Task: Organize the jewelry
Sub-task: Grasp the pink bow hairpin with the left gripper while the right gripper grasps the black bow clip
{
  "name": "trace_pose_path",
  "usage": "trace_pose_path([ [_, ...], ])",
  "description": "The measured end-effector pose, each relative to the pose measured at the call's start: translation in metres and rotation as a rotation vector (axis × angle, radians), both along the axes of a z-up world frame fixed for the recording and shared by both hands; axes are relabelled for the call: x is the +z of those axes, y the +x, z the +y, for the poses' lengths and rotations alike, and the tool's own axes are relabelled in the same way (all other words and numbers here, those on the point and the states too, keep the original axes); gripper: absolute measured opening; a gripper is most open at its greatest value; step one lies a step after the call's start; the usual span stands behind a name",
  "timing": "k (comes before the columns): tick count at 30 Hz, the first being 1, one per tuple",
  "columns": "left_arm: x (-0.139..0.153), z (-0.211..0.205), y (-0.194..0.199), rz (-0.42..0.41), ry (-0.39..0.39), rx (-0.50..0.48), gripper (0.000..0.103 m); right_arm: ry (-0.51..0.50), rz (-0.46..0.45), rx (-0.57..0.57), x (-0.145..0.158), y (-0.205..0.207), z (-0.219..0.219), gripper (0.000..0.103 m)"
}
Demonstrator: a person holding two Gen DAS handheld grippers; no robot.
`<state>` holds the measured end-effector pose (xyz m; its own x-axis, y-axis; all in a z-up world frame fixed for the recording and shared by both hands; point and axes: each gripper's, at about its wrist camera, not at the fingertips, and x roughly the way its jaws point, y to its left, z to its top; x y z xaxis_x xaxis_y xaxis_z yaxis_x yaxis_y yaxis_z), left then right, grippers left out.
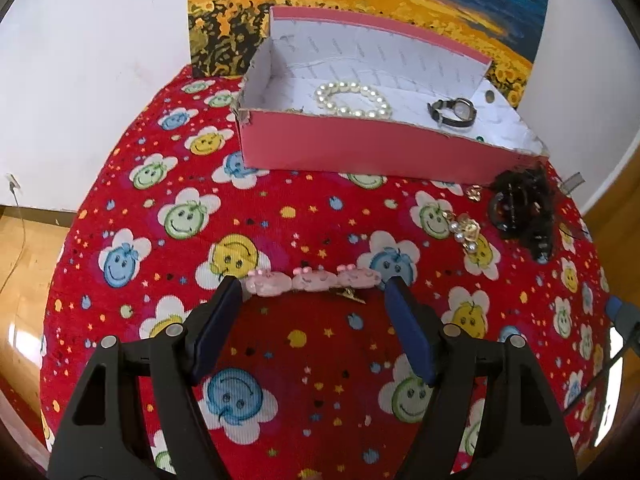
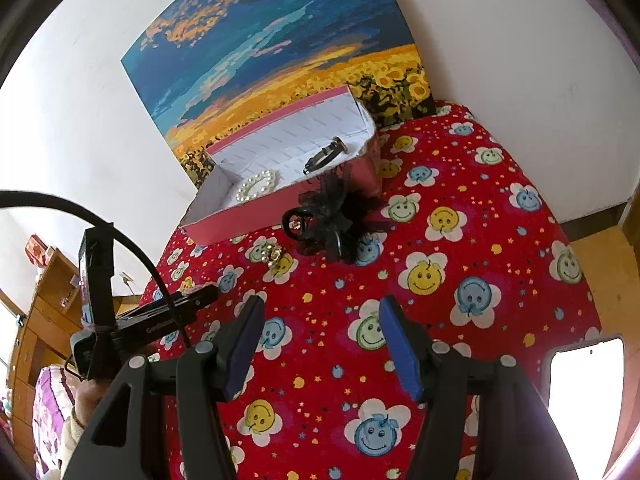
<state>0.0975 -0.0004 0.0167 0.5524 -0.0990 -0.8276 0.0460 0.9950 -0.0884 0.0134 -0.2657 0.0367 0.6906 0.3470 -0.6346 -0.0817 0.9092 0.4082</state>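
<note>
A: What's the left gripper doing?
B: Jaws wide, empty, the pink clip lying just past its tips.
A: And the right gripper?
B: Apart, empty, over bare cloth.
A: The box?
B: Holds pearls and a watch.

Cloth: red, patterned with blue, yellow and green smiley flowers (small stars and dots between). Box: pink outside, white inside. Bracelet: pearl white. Clip: pale pink. Painting: blue over yellow-orange.
</note>
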Motion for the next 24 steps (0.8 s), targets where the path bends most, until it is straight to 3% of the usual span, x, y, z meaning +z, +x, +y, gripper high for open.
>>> trace_pose_path([
  [10, -0.003, -0.008, 0.0, -0.037, 0.044, -0.015, 0.067, 0.027, 0.024, 0.001, -0.011, 0.004, -0.003, 0.063],
  [24, 0.028, 0.007, -0.021, -0.113, -0.016, -0.025, 0.067, -0.03, 0.026, 0.012, -0.005, 0.011, 0.008, 0.063],
])
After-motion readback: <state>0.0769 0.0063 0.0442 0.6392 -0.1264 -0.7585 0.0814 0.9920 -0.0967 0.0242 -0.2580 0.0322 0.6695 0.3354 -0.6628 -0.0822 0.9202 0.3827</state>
